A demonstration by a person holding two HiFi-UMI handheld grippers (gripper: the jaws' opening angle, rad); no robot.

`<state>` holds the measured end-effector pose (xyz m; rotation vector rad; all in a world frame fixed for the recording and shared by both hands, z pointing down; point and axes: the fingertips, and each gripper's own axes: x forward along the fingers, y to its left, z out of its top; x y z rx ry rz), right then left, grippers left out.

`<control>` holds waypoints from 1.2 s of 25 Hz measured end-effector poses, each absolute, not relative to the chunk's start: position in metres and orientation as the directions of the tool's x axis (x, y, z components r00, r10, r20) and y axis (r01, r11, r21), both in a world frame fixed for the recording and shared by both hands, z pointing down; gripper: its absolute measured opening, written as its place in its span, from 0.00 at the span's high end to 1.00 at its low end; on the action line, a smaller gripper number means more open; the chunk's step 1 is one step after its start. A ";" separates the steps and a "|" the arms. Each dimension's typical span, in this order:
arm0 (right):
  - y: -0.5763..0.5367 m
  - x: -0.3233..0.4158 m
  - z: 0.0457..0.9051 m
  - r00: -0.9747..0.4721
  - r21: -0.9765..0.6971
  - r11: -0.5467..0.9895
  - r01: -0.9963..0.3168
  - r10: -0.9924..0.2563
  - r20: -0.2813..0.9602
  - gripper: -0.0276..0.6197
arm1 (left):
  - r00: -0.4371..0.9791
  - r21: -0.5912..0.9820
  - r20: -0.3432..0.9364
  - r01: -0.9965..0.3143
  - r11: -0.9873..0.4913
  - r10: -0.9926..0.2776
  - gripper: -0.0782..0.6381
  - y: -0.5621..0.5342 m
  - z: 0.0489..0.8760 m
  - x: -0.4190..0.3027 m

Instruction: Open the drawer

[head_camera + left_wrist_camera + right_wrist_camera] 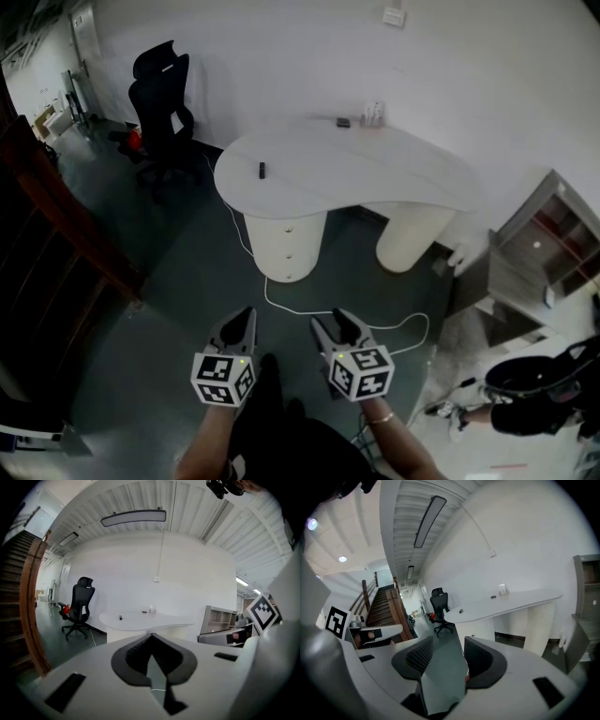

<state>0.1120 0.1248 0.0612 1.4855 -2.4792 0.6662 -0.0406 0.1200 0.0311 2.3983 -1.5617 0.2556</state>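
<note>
While both forearms reach forward side by side over the dark floor point(169, 309), the left tool point(248, 313) has its jaws pressed together on nothing. The right tool point(329, 319) has its jaws spread wide with only air between them. Both tilt slightly down towards the white worktop point(375, 173), well apart from it. The drawer point(287, 230) sits closed in the rounded pedestal point(281, 264) under the worktop's left end.
</note>
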 end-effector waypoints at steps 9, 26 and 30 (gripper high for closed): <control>0.063 0.080 0.097 -0.465 -0.274 0.378 -0.884 -0.772 0.434 0.67 | 0.413 0.154 0.341 -0.911 -0.384 -0.845 0.89 0.059 0.061 -0.073; -0.081 0.051 0.203 -0.403 -0.281 0.291 -0.915 -0.713 0.574 0.67 | 0.472 0.215 0.450 -0.881 -0.421 -0.759 0.89 -0.092 0.159 -0.099; -0.095 0.048 0.250 -0.404 -0.279 0.293 -0.914 -0.689 0.601 0.67 | 0.494 0.219 0.463 -0.868 -0.445 -0.736 0.89 -0.106 0.199 -0.091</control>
